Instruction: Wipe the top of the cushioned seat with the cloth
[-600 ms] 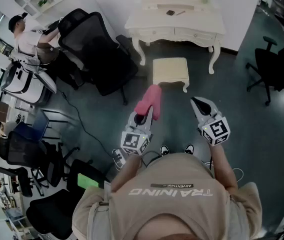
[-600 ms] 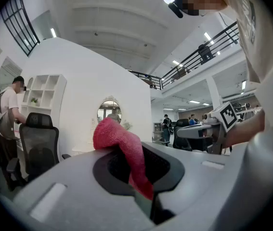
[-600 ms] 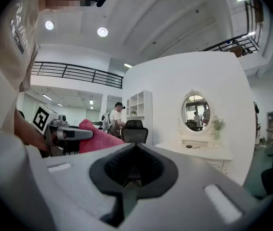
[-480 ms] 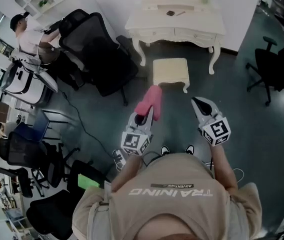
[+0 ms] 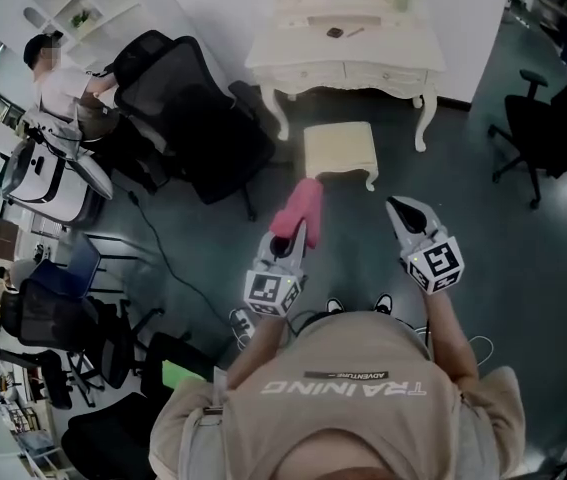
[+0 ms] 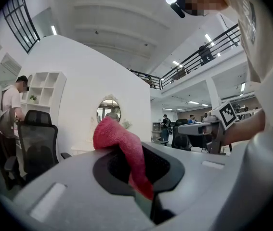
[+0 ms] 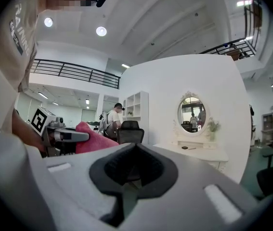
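**Office floor, stool ahead: cloth in left gripper, off the seat**

Dark grey-green floor (image 5: 523, 248), white wall behind. Cream carved dressing table (image 5: 343, 53) stands against the wall. The square cream cushioned seat (image 5: 339, 146) sits on the floor just beyond the table's front edge, near its middle.

- Left gripper (image 5: 296, 230): jaws clamped on the pink fuzzy cloth (image 5: 299, 206). The cloth bunches up past the tips, held in the air short of the seat, not touching it.
- Right gripper (image 5: 395, 206): jaws pressed together, nothing between them, beside the left one.
- Writing: "TRAINING" on the back of the person's beige shirt (image 5: 343, 408), upside down in the head view. A smaller line above it is too small to read. Each gripper's cube shows black-and-white square markers.
- Hard to tell: a small dark object on the tabletop, unidentifiable. The shirt covers the person's legs, and only the shoe toes show.
- Only the gripper views show the oval mirror (image 7: 193, 113) in full, ceiling lights and balcony railing. Neither shows the seat.
- Black mesh office chair (image 5: 198, 113) stands left of the table.
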`<state>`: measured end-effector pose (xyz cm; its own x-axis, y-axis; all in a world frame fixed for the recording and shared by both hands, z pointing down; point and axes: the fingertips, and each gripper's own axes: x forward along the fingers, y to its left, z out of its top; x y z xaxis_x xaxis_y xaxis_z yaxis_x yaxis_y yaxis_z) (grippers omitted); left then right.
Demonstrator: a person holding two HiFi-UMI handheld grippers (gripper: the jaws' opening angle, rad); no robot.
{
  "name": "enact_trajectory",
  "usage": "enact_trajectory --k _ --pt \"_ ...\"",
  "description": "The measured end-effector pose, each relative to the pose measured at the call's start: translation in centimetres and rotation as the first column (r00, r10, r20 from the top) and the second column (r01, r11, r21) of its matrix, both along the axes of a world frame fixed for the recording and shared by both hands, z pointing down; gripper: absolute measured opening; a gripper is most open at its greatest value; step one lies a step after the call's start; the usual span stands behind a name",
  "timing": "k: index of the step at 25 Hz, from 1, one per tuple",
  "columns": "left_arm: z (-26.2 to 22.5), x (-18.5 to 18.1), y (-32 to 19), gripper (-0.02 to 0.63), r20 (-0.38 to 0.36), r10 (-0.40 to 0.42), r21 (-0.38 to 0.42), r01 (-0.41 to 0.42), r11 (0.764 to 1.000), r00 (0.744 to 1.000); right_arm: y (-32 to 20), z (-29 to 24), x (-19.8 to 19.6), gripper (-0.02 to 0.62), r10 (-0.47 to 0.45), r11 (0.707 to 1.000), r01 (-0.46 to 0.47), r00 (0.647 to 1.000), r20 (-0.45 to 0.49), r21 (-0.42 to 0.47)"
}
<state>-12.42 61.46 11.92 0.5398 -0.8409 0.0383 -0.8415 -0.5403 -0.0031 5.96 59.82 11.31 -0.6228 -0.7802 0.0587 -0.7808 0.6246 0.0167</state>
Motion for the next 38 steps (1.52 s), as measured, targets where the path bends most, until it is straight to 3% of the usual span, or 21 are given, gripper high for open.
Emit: enact_trajectory --k 13,19,28,38 --pt "2.0 -4.8 -3.6 0.031 -0.033 0.016 -0.019 -0.017 1.000 0.999 -2.7 1.8 -2.7 0.003 0.091 0.995 -0.091 0.996 -0.022 -0.036" --pt "3.1 -7.2 -5.4 0.032 0.005 0.025 0.005 -0.025 1.000 1.000 -3.6 2.4 -6.4 0.005 0.087 0.995 -0.088 0.996 -0.032 -0.035" --pt "5.3 -5.7 -9.8 0.032 -0.029 0.016 -0.082 -0.018 0.996 0.999 -8.6 4.2 -6.1 0.004 0.039 0.996 -0.041 0.999 -0.037 -0.077" --pt "3.2 0.5 -18.5 0.032 0.013 -0.043 -0.088 0.044 0.995 0.999 -18.2 4.8 1.0 0.004 -0.006 0.996 0.010 0.999 0.039 -0.086"
